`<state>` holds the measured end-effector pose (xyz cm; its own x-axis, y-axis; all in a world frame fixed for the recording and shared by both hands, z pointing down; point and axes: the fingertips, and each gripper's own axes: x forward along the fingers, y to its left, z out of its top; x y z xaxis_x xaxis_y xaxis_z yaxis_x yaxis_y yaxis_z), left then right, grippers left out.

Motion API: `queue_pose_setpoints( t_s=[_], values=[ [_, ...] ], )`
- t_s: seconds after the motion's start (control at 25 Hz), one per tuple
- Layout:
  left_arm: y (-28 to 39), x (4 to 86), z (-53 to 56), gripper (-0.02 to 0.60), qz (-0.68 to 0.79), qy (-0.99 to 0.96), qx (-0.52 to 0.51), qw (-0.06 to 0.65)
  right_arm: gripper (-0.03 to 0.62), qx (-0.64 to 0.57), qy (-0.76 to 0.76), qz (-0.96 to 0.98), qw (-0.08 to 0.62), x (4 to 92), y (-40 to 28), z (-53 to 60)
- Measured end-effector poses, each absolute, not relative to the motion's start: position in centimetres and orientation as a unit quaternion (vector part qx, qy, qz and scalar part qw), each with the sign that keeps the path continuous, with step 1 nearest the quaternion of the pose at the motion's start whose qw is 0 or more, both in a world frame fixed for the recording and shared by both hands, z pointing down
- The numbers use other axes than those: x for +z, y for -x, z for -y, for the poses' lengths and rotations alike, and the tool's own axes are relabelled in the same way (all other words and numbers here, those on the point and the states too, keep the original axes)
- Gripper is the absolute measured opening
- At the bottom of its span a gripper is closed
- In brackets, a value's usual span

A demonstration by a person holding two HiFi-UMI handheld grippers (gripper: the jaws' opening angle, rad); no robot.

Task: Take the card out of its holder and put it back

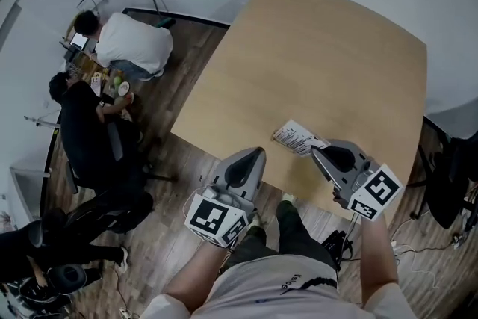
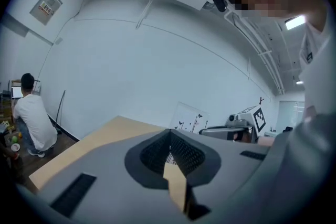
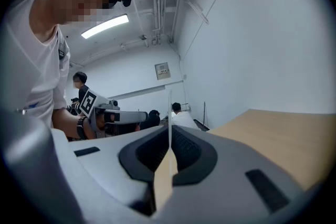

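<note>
A white printed card (image 1: 296,136) lies over the near edge of the wooden table (image 1: 321,56). My right gripper (image 1: 314,149) is shut on its near end; in the right gripper view the card (image 3: 169,107) stands edge-on as a thin line rising from between the closed jaws of the gripper (image 3: 169,131). Whether a clear holder surrounds the card, I cannot tell. My left gripper (image 1: 258,152) hovers just off the table's near edge, left of the card, with its jaws together and nothing in them (image 2: 169,134). From the left gripper view the card (image 2: 186,117) shows as a white sheet with small dark prints.
Two people (image 1: 127,41) crouch over items on the wooden floor at the far left. An office chair (image 1: 104,153) stands nearer. Another dark chair (image 1: 448,183) and cables (image 1: 418,243) sit right of the table. My own legs (image 1: 291,228) are below the grippers.
</note>
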<state>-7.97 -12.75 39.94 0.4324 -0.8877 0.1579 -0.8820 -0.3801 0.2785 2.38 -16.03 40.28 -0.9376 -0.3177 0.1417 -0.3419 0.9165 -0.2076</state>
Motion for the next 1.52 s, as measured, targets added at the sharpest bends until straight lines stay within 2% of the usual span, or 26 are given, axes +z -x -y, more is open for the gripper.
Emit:
queue_pose_setpoints(
  t_s=[0.68, 1.52],
  values=[
    [8.5, 49.3, 14.7, 0.012, 0.564, -0.796, 0.041, 0.216, 0.025, 0.151, -0.117, 0.975, 0.114, 55.2, -1.2, 20.0],
    [10.1, 51.7, 14.8, 0.012, 0.568, -0.784, 0.056, 0.242, 0.025, 0.162, -0.112, 0.972, 0.127, 58.5, 1.1, 20.6]
  ],
)
